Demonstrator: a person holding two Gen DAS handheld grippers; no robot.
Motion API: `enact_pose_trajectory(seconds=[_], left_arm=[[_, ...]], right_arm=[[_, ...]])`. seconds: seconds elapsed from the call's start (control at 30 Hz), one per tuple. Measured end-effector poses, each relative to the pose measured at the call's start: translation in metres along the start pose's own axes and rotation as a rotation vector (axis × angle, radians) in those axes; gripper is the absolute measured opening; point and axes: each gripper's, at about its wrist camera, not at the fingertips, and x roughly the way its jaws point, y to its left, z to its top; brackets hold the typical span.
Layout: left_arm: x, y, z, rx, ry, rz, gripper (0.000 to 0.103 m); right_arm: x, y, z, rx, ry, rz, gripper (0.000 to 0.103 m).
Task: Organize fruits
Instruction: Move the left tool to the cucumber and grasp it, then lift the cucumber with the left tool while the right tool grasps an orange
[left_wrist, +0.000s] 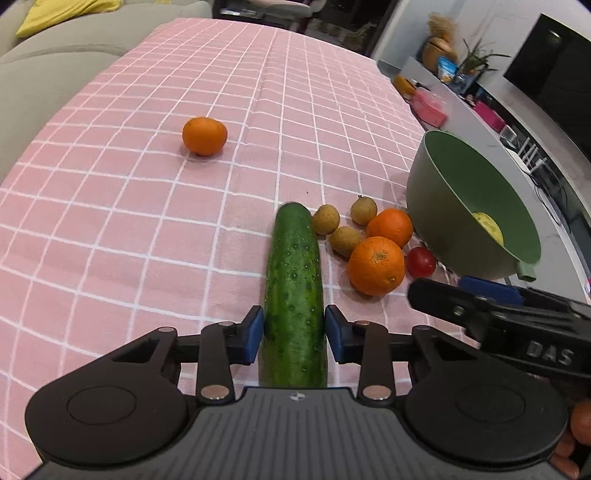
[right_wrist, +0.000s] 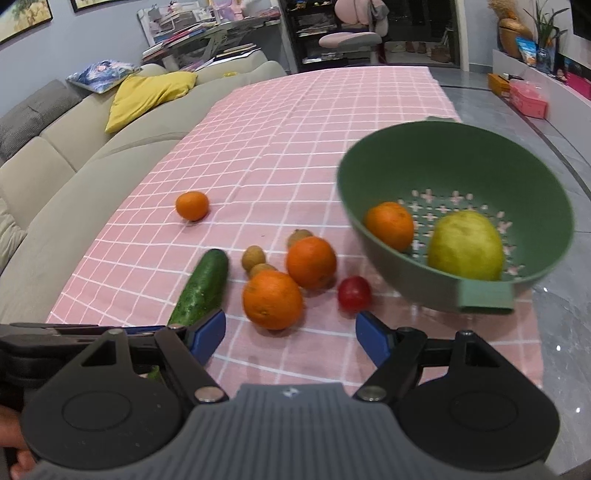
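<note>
- Right wrist view shows inside the green perforated plastic bowl (right_wrist: 458, 177): one small orange mandarin (right_wrist: 389, 225) and a yellow-green pear-like fruit (right_wrist: 466, 244). Left wrist view catches only a sliver of that fruit, no mandarin.
- Left tool (left_wrist: 294, 334): blue pads clamped on both sides of the long dark-green cucumber (left_wrist: 294, 280), which points to 12 o'clock.
- Right tool (right_wrist: 291, 338): fingers wide apart, holding nothing, hanging above the pink checked desk cloth (right_wrist: 295, 122).
- Loose pile at 1 o'clock of the cucumber tip: two oranges (left_wrist: 376, 270), three small brown longans (left_wrist: 325, 219), one red cherry tomato (left_wrist: 421, 261).
- Lone mandarin (left_wrist: 204, 135) at 11 o'clock, well apart.
</note>
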Motion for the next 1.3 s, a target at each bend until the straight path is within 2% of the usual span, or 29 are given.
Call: enact_pose_trajectory(seconds=[0.13,0.3,0.43,0.53,0.6,0.7,0.83,1.17,1.3], left_arm=[[-0.005,0.007,0.003,-0.012,-0.012,0.023,0.05],[-0.007,0.025,0.001,-0.074,-0.025,0.002,0.062],[-0.007,0.03,0.001,-0.07,-0.028,-0.014,0.066],[-0.004,0.027,0.001,-0.056,-0.022,-0.025,0.066],[0.0,0.024,0.001,-0.043,-0.015,-0.031,0.066],[0.005,0.017,0.002,-0.01,-0.004,-0.033,0.066],[0.011,0.012,0.001,0.002,0.011,-0.04,0.066],[0.017,0.008,0.002,0.028,0.024,-0.044,0.065],[0.02,0.0,0.003,0.048,0.021,-0.037,0.053]], right_arm=[[0.012,0.009,0.004,0.006,0.006,-0.014,0.073],[0.025,0.016,0.01,0.021,0.01,-0.02,0.068],[0.037,0.019,0.009,0.024,0.029,-0.05,0.065],[0.046,0.018,0.01,0.035,0.034,-0.072,0.057],[0.052,0.018,0.01,0.038,0.034,-0.082,0.055],[0.057,0.016,0.011,0.048,0.031,-0.077,0.053],[0.06,0.017,0.013,0.047,0.037,-0.053,0.043],[0.061,0.018,0.015,0.035,0.048,-0.044,0.04],[0.059,0.016,0.015,0.037,0.051,-0.04,0.04]])
